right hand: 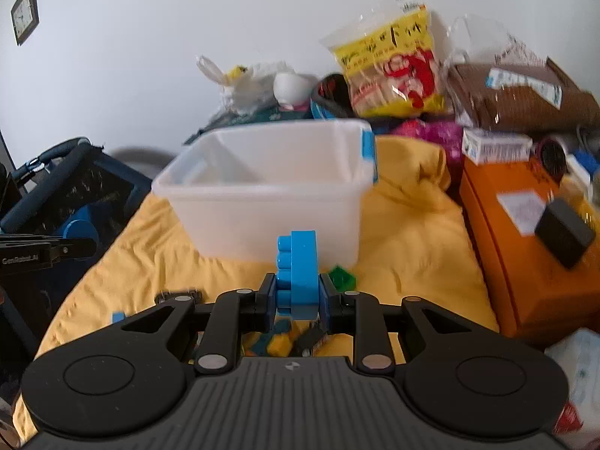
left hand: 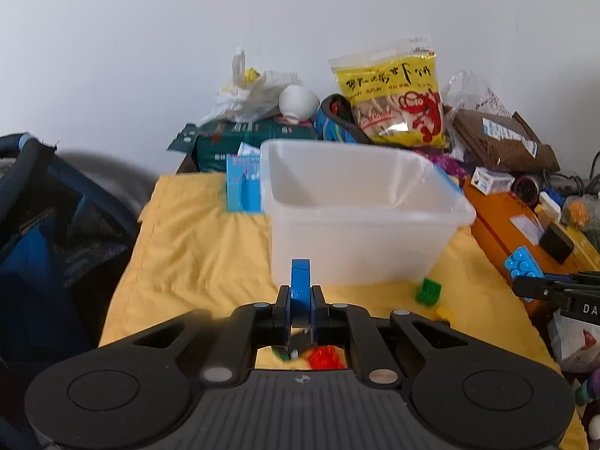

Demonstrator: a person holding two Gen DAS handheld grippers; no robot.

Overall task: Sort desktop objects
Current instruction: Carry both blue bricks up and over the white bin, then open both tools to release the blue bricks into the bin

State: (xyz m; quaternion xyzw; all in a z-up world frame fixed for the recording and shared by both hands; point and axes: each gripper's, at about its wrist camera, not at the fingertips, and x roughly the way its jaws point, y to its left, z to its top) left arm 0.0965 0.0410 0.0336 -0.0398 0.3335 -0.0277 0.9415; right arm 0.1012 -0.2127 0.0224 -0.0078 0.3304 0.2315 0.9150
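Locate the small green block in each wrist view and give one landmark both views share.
Left wrist view: the green block lies on the yellow cloth, lower right of centre, by the white bin's near right corner.
Right wrist view: the green block sits just right of centre, partly behind the gripper's right finger.
Shared landmark: the white bin.

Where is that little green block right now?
The green block lies on the yellow cloth just in front of the white tub's near right corner; the right wrist view shows it beside the light blue brick.
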